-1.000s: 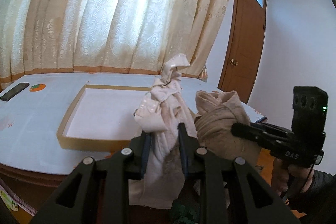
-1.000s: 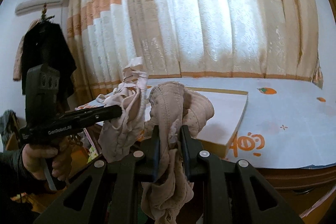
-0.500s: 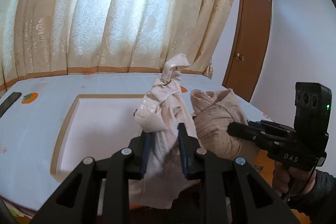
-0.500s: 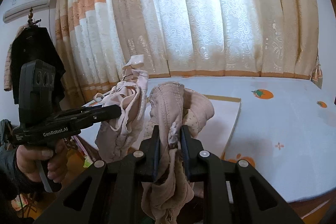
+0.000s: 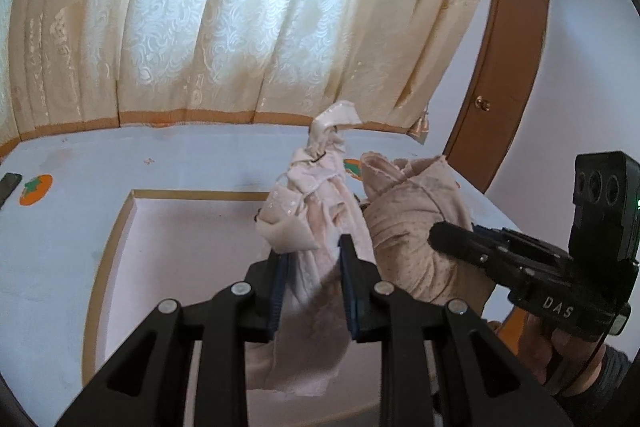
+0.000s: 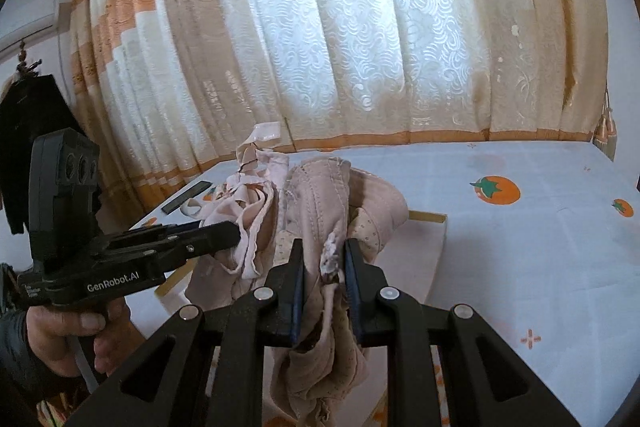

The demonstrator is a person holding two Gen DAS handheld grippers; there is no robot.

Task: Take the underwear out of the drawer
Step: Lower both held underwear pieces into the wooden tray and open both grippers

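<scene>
My left gripper is shut on a pale pink undergarment, held above a shallow cardboard tray on the table. My right gripper is shut on a beige undergarment, also held in the air over the tray. In the left wrist view the right gripper sits just to the right with the beige piece. In the right wrist view the left gripper is on the left with the pink piece. The drawer is not in view.
The table has a white cloth with orange fruit prints. A dark phone-like slab lies at its left edge. Curtains hang behind. A brown door is at the right. Dark clothing hangs on the left.
Both grippers with their garments have moved up and forward over the table and tray. The table's front edge has dropped out of view. Both grips are unchanged.
</scene>
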